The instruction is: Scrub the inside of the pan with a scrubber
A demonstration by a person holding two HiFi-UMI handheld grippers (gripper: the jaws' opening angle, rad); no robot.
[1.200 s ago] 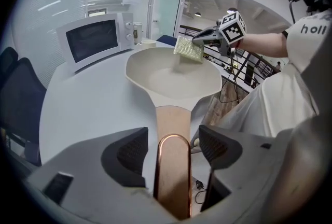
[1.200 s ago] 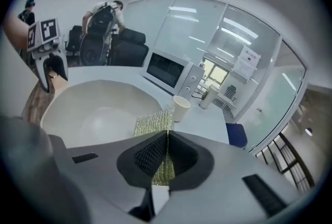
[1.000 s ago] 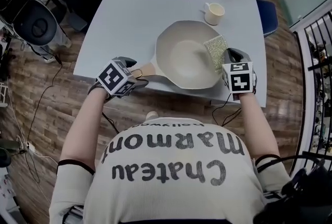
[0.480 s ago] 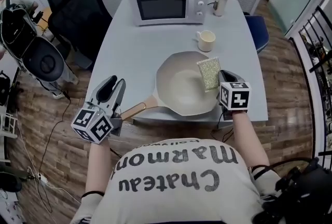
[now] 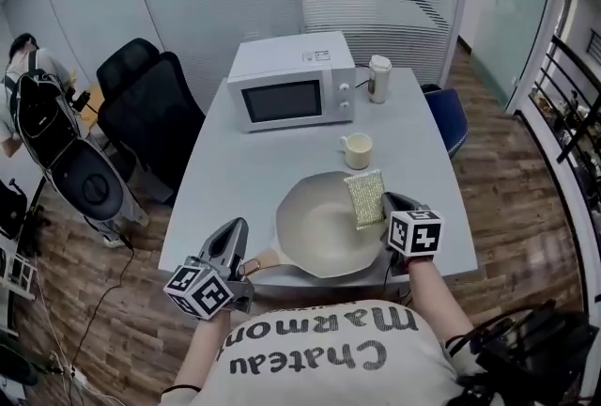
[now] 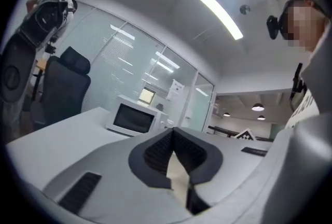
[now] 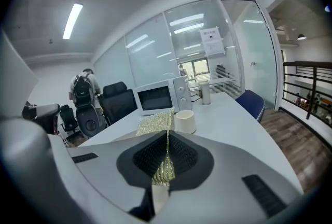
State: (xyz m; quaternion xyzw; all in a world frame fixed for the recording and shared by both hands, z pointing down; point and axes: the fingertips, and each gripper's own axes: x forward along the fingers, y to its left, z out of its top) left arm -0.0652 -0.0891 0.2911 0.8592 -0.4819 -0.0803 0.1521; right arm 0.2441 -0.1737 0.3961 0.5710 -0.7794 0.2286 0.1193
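Left claw (image 5: 235, 231) lifted, level, just closed empty.

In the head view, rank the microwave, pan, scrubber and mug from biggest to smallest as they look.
1. microwave and pan: about alike, and the pan sits nearer the camera, so unranked.
2. scrubber
3. mug, somewhat smaller.

Right tool (image 7: 165, 158) clamps the glittery scrubber (image 7: 155, 125).
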